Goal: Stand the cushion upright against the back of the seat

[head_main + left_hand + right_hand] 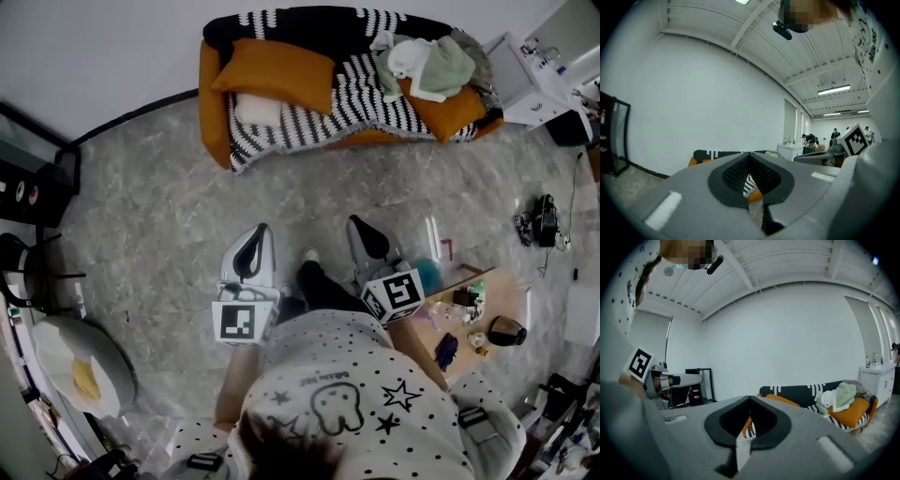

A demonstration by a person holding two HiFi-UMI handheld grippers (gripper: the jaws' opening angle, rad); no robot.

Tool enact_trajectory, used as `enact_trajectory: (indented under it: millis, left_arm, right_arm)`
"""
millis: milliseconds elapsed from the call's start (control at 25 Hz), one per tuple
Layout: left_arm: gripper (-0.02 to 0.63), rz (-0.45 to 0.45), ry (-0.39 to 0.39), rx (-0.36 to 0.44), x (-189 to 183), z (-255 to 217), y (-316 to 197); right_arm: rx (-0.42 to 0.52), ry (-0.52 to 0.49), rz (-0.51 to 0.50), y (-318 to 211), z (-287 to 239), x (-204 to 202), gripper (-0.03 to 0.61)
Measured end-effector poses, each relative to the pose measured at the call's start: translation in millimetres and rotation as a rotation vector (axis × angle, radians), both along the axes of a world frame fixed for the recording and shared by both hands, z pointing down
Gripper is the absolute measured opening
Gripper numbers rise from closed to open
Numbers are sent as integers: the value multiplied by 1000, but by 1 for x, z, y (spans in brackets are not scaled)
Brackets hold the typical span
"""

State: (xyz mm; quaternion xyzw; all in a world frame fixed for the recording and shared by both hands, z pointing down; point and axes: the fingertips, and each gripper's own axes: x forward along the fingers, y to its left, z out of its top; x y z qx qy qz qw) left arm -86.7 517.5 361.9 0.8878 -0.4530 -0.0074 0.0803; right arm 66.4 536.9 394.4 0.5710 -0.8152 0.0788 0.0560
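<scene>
The left gripper [256,232] and right gripper [360,225] are closed, empty; the orange cushion [277,73] lies on the sofa [214,117] well beyond their fingertips.

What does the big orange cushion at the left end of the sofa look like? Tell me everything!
The orange cushion is a plump, soft-looking rectangle of plain orange fabric. It sits at the left end of the sofa, near the backrest, its front edge over a smaller white pillow, on the black-and-white striped blanket. From above, I can't tell whether it lies flat or leans back. Nothing holds it.
</scene>
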Motion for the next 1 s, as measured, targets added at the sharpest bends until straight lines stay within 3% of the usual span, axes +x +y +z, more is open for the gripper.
enact_trajectory:
  millis: [440, 1000]
  left_arm:
    - [-6, -21, -2, 23, 40, -4, -64]
    - [-6, -55, 20, 25, 71, -10, -109]
  right_arm:
    - [4, -2, -7, -65, 3, 42, 2]
    - [-11, -22, 24, -99, 12, 84, 2]
